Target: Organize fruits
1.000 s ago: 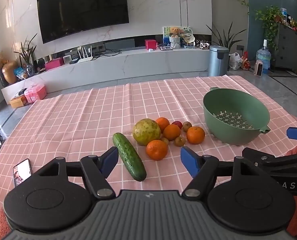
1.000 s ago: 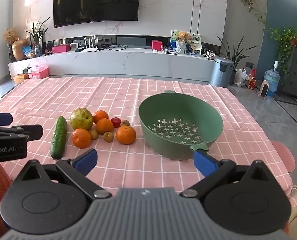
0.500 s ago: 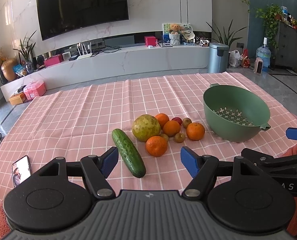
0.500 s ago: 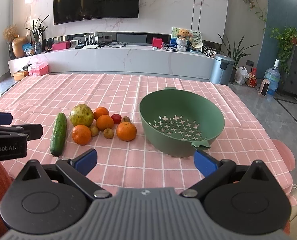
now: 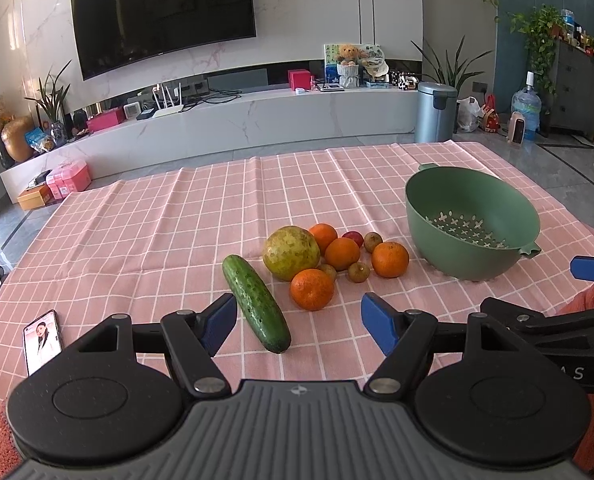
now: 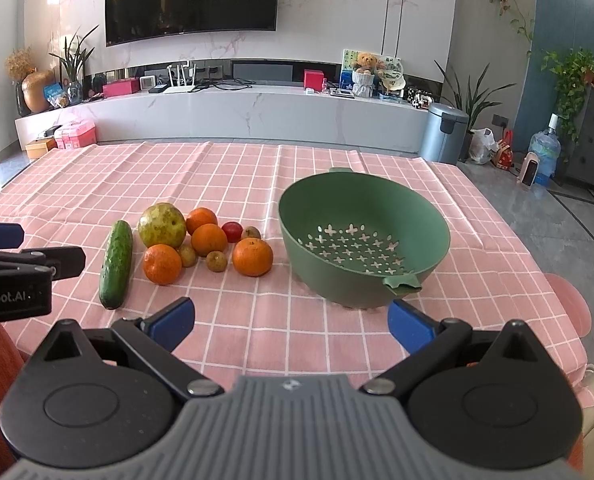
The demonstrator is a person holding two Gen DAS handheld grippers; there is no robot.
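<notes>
Table scene as I see it through both wrist cameras. My left gripper [image 5: 299, 322] hangs above the near edge of the pink checked tablecloth [image 5: 157, 232], its blue fingers [image 5: 217, 326] spread wide with nothing between them. My right gripper [image 6: 291, 324] is likewise released, its jaws standing apart over bare cloth just in front of the green colander [image 6: 361, 240].

The fruit lies in one loose cluster left of the colander, none of it inside the bowl. A cucumber [image 5: 255, 307] lies lengthwise at the cluster's left side, its near end reaching toward the left gripper. Beside it sits a large yellow-green round fruit [image 5: 291, 253]. Four oranges surround the middle: one nearest me [image 5: 312, 289], one toward the colander [image 5: 390, 259], one in the centre [image 5: 342, 253], and one behind [image 5: 323, 234], partly hidden. Small brown fruits [image 5: 358, 271] lie among them, and a small red fruit [image 5: 352, 237] sits at the back.

The colander stands upright on the cloth, apart from the fruit, its perforated bottom bare. A phone [image 5: 42, 340] lies face up at the cloth's near left corner.
</notes>
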